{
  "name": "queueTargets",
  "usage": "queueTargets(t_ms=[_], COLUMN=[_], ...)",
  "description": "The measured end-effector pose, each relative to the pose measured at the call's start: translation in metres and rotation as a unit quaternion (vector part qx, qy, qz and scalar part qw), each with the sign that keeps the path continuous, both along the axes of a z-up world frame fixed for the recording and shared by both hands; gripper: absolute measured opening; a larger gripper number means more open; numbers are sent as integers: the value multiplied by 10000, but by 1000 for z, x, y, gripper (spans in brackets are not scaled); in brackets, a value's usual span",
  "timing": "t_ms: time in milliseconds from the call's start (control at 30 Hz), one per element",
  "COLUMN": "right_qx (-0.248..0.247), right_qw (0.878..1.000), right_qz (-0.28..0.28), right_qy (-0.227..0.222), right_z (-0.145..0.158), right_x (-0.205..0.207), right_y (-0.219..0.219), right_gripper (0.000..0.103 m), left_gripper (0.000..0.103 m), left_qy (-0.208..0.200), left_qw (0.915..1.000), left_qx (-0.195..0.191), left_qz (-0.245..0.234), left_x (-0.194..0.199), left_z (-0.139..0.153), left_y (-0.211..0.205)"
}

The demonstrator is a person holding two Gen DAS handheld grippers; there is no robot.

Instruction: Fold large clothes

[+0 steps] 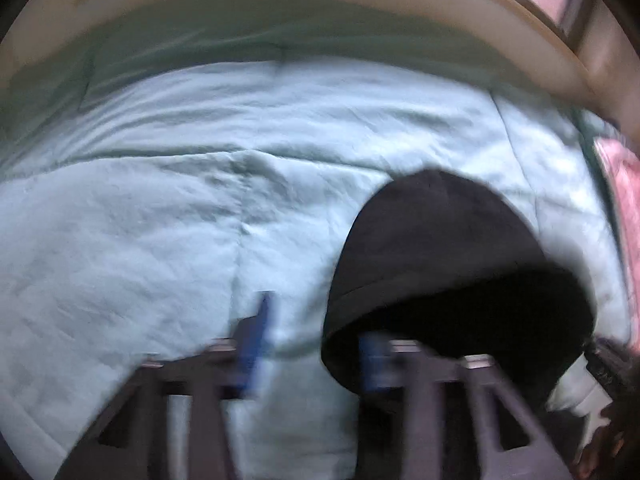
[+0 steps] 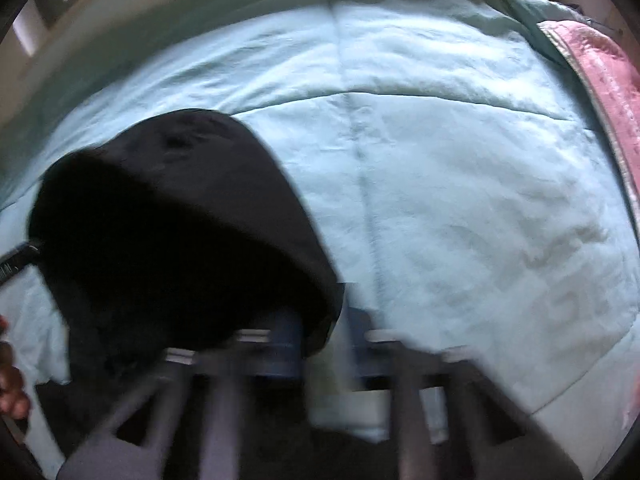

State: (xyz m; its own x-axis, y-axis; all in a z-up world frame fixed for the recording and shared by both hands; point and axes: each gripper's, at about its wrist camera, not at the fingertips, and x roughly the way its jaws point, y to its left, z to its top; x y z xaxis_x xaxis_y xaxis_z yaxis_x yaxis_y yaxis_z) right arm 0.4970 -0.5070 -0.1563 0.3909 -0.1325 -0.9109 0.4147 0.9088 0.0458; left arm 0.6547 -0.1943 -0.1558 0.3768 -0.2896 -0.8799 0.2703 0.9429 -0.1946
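- Garment [image 1: 440, 260]: one black piece of soft cloth, heaped in a rounded mound on the quilt [image 1: 160, 220]. It sits to the right in the left wrist view and to the left in the right wrist view, so we place it between the two grippers.
- Handling: we judge it light, limp and shapeless. It will sag and drag when lifted, and it is neither fragile nor slippery.
- Where to hold: at the hem [image 1: 340, 312] and at corners. A single layer there gives a clean pinch, and two holds set well apart keep an edge straight.
- Left gripper [image 1: 316, 348]: the fingers stand apart. One is over bare quilt, the other is at the garment's edge, and we see nothing pinched.
- Right gripper [image 2: 324, 344]: the fingers are drawn together on the garment's lower corner. Blur hides the exact contact, but we read it as a pinch.
- Caution: the quilt is soft too, so a low pinch may catch it along with the garment.
- Pink cover [image 2: 600, 72]: at the bed's far side, well apart.
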Motion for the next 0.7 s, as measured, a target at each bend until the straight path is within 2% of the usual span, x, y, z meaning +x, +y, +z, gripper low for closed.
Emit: queueTargets(t_ms=[33,67,133,167,233,267,333,367,400,467,633,667,700], right_qx=[72,259,265,120,115,191,405,499,695,878,921,912,922], right_qw=[9998,9979,9940,9924,9927,9945,9977,9980,9972,9956,9931,9924,9915], right_qz=[-83,-190,-87,34,113,90,122,175,277,330,693,796,884], right_qy=[-158,-554,-1057,-1222,-1196,-1023,-521,-357,-84,32,-234,-239,-253], right_z=[6,24,52,63,58,41,-4,-21,-47,-62,-22,-13,-6], right_x=[-3,-13,-26,-34,-39,-37,-26,-22,-17,-17,-35,-41,-46], right_y=[-5,-12,-11,-6,-3,-6,-12,-13,-14,-15,-18,-17,-17], right_gripper=[7,7,7,7,7,7,7,7,7,7,19,21,28], left_gripper=[27,27,27,27,29,29,29,30,31,31,33,35,36], left_qy=[90,109,185,274,564,778,1327,1471,1385,1211,557,524,499], left_qw=[9985,9953,9895,9879,9887,9899,9901,9883,9894,9915,9962,9959,9953], left_qx=[-542,-956,-1430,-1525,-1388,-1183,-446,-362,-394,-419,-306,-366,-483], left_qz=[80,83,24,-8,-52,-70,-87,-148,-196,-240,-596,-643,-681], left_x=[3,2,-9,-13,-15,-13,-6,-5,-6,-8,-40,-46,-51], left_z=[7,15,27,26,6,-13,-67,-84,-91,-83,-38,-30,-22], left_y=[15,27,46,52,56,53,43,39,38,38,50,54,60])
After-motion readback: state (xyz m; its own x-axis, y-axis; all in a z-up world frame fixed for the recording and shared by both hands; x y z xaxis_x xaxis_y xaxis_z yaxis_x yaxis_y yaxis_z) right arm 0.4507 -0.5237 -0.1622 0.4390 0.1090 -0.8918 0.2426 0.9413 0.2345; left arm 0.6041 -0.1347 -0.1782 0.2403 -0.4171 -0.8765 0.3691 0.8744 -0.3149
